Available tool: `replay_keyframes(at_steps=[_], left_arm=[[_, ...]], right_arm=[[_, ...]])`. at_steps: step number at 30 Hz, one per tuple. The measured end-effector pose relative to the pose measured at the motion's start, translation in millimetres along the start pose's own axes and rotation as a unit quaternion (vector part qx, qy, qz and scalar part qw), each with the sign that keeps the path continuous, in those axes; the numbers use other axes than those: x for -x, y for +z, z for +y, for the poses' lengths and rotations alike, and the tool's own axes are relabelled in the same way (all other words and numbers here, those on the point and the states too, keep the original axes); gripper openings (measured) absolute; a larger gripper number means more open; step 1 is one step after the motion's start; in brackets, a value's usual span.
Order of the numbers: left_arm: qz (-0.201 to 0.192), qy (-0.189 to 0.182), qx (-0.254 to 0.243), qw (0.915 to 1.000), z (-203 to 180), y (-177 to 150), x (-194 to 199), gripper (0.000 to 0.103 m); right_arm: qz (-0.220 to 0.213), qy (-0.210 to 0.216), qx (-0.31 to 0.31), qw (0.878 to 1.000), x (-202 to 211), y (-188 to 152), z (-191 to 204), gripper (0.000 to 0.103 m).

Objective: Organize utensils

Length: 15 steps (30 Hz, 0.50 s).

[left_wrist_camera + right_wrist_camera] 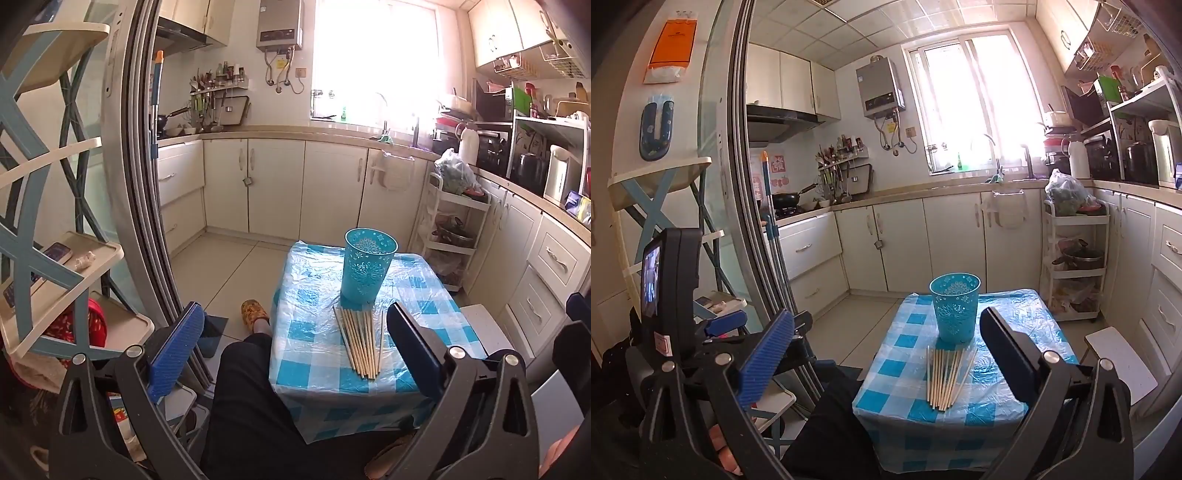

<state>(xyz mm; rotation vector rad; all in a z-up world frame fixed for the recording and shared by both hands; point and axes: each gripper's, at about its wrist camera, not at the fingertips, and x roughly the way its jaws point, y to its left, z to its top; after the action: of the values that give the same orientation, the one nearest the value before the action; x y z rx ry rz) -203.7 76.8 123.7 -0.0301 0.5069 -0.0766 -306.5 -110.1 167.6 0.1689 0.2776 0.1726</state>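
- turquoise plastic, pierced with a lace pattern, makes up the holder cup, which stands upright toward the far half of the small tabletop and looks empty from both views.
- pale wooden chopsticks lie flat in a loose fan just in front of the cup, their far tips near or touching its base; the near ends stop short of the front edge.
- none of the sticks is in the cup, so by my reading the organizing has not begun: every stick is left to gather, lift and stand in the holder.
- the left gripper hangs before the near edge with its fingers spread wide and nothing between them.
- the right gripper is likewise held back from the tabletop, fingers spread wide and empty; the chopsticks sit framed in its gap but farther off.
- the checked plastic cover is wrinkled and glossy, so sticks may slide or roll when nudged.
- open room: the cover is bare to either side of the fan and behind the cup, so there is space to approach from above or the front.
- edges to mind: the front edge drops to the person's dark-clad leg, the left side to the floor, and a white stool stands just beside the right side.
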Motion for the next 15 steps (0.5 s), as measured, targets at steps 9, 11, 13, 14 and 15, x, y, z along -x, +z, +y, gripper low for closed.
replay_keyframes(at_steps=[9, 11, 13, 14, 15], left_arm=[[0.000, 0.001, 0.000, 1.0000, -4.0, -0.8, 0.7, 0.095], [0.000, 0.001, 0.000, 1.0000, -3.9, -0.9, 0.8, 0.095], [-0.001, 0.002, 0.000, 1.0000, -3.9, -1.0, 1.0, 0.095], [-0.001, 0.002, 0.001, 1.0000, -4.1, -1.0, 1.0, 0.095], [-0.001, 0.002, 0.001, 1.0000, -4.6, -1.0, 1.0, 0.095]], right_arm=[[0.001, 0.000, 0.000, 1.000, 0.3, 1.3, -1.0, 0.097], [0.001, 0.000, 0.000, 1.000, 0.1, 1.0, -1.4, 0.097], [0.001, 0.000, 0.000, 1.000, 0.5, 0.4, -1.3, 0.097], [0.001, 0.000, 0.000, 1.000, 0.0, 0.4, -1.2, 0.097], [0.001, 0.000, 0.000, 1.000, 0.2, 0.2, -1.2, 0.097]])
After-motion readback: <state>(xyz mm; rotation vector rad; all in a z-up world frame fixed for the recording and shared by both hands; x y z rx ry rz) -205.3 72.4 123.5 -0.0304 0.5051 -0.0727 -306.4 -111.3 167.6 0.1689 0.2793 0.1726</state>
